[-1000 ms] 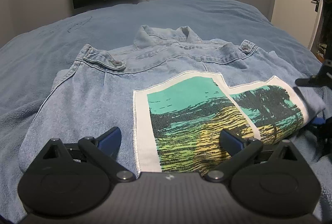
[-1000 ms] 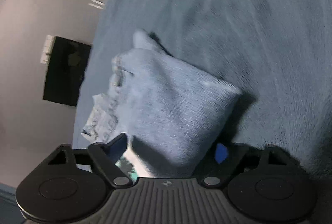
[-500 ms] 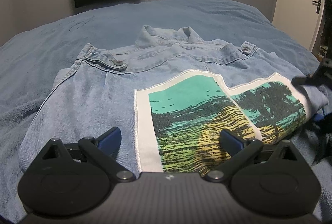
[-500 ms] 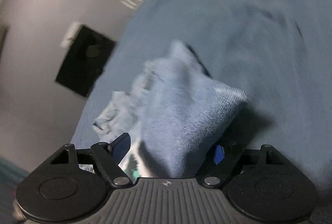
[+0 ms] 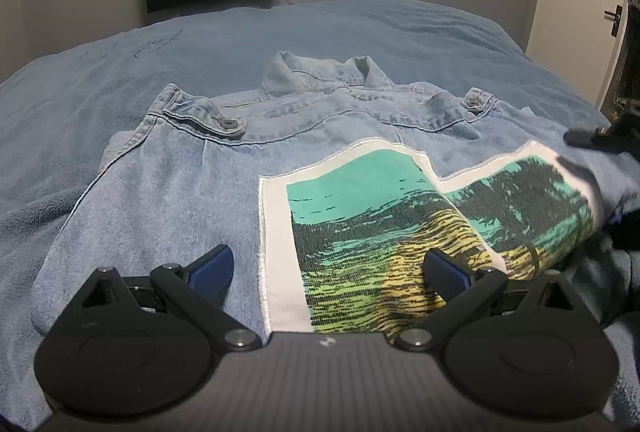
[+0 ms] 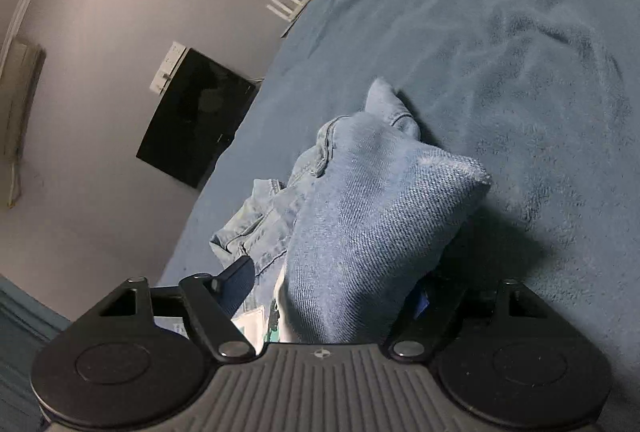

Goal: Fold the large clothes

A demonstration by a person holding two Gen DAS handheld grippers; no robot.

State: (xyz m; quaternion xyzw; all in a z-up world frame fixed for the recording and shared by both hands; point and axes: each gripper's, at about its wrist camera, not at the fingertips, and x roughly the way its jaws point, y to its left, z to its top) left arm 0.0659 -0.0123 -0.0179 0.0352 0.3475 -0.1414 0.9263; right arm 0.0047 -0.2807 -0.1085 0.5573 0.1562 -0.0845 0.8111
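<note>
- A light-blue denim jacket is spread back-up on the fleecy blue bed, its collar laid toward the far wall.
- A white-edged printed patch in teal and yellow is sewn on the jacket's back.
- The left hand-held gripper is held over the jacket, jaws wide apart, nothing gripped.
- A thick fold of denim sits between the widely spread jaws of the tilted right hand-held gripper; contact cannot be told.

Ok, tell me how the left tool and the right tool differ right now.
The left tool is level over the flat denim jacket, its fingers wide apart with nothing between them; the right tool is rolled sideways, with a bunched edge of that jacket between its fingers. Whether the right one's pads press the cloth is unclear. Both have blue pads and stand wide.
</note>
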